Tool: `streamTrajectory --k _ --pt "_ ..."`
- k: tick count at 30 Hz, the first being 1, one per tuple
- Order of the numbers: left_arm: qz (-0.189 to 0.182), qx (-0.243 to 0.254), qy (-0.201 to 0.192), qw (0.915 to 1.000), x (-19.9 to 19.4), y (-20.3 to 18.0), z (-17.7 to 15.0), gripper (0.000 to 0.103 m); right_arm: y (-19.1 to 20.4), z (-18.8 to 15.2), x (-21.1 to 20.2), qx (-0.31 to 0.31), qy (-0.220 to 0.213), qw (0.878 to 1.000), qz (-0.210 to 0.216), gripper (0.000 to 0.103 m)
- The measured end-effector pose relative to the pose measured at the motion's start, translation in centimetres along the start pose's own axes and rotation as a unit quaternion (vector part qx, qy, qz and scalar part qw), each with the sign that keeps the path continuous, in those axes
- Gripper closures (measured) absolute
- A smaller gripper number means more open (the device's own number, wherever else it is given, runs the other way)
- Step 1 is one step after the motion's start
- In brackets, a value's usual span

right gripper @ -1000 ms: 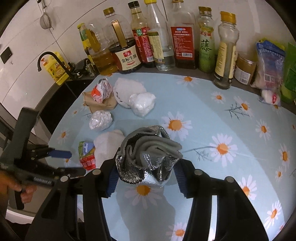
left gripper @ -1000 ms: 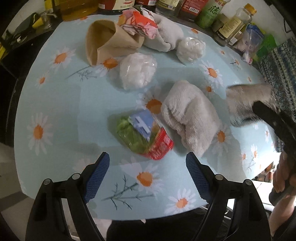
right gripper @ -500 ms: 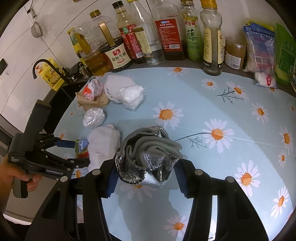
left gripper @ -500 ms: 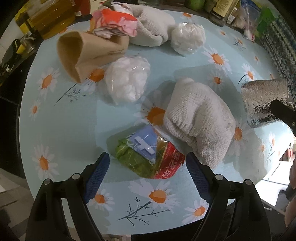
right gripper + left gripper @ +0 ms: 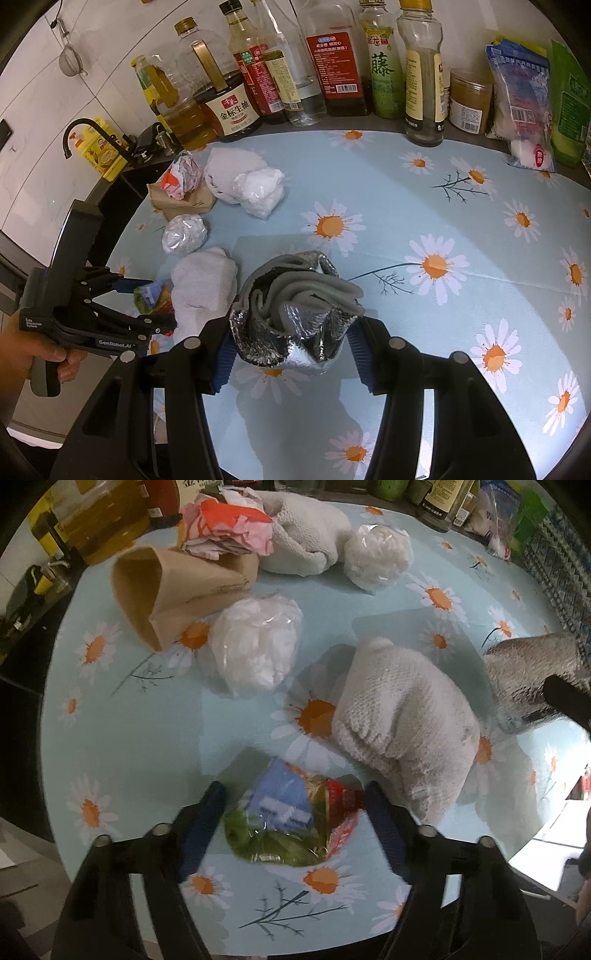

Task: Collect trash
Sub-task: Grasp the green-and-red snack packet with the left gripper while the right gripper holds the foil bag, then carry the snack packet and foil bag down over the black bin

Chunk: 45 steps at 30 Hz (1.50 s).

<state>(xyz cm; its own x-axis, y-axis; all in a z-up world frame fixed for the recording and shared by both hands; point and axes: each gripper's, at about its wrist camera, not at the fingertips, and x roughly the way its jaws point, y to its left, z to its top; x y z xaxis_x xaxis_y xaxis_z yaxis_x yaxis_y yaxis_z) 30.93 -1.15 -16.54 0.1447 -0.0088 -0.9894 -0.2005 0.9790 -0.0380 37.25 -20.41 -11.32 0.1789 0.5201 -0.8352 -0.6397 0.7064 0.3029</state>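
Plastic, crumpled and bright, fills the foreground of the left wrist view: a snack wrapper [image 5: 291,823] in green, blue and red lies on the daisy-print surface [image 5: 122,746], right between the blue pads of the left claw [image 5: 293,825]. That claw stands wide, its jaws on either side of the wrapper and, as far as the blur allows, not yet pressing it; the placing suggests a pick-up is about to be made. Just beside the wrapper sits a white cloth [image 5: 402,723], with a plastic wad [image 5: 255,642] farther on. A paper bag [image 5: 173,590] lies tipped on its side, mouth toward the camera, and crumpled paper [image 5: 229,528] rests on top of it. At the right edge a foil bundle [image 5: 532,672] is visible.

From the right wrist view, the right claw [image 5: 291,349] is clamped at about half width on that foil bundle [image 5: 295,314], a silver pouch with grey lining folded inward, carried clear above the surface [image 5: 461,221], probably on its way to wherever the trash is being gathered; no bin shows. To the left, a hand [image 5: 37,347] grips the left claw [image 5: 147,302], whose tips straddle the wrapper [image 5: 155,299] beside the cloth [image 5: 203,288]. Bottles [image 5: 317,59] line the back edge, well apart from the litter.
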Motion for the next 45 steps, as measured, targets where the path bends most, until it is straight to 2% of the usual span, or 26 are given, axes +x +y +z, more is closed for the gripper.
streamTrajectory --k 5,12,20,32,34,45 --pt "0.003 0.005 -0.007 1.0 -0.7 0.1 -0.7 0.037 0.0 -0.1 0.3 0.002 0.006 1.0 0.0 0.05" --pt "-0.013 -0.007 -0.023 0.9996 -1.8 0.6 -1.7 0.047 0.4 -0.3 0.4 -0.003 0.008 1.0 0.0 0.05" --pt "-0.025 -0.016 -0.033 0.999 -2.8 1.6 -2.7 0.053 0.8 -0.3 0.4 -0.008 0.01 1.0 0.0 0.049" --pt "-0.061 -0.033 -0.055 0.9961 -4.2 2.4 -3.4 0.069 1.4 -0.3 0.6 -0.013 0.012 1.0 0.002 0.049" --pt "-0.066 -0.034 -0.062 0.9953 -4.7 2.6 -3.6 0.075 1.6 -0.3 0.6 -0.013 0.012 1.0 0.003 0.049" --pt "-0.082 -0.03 -0.083 0.9928 -5.9 3.4 -4.3 0.081 3.0 -0.5 0.3 -0.02 0.011 1.0 -0.002 0.049"
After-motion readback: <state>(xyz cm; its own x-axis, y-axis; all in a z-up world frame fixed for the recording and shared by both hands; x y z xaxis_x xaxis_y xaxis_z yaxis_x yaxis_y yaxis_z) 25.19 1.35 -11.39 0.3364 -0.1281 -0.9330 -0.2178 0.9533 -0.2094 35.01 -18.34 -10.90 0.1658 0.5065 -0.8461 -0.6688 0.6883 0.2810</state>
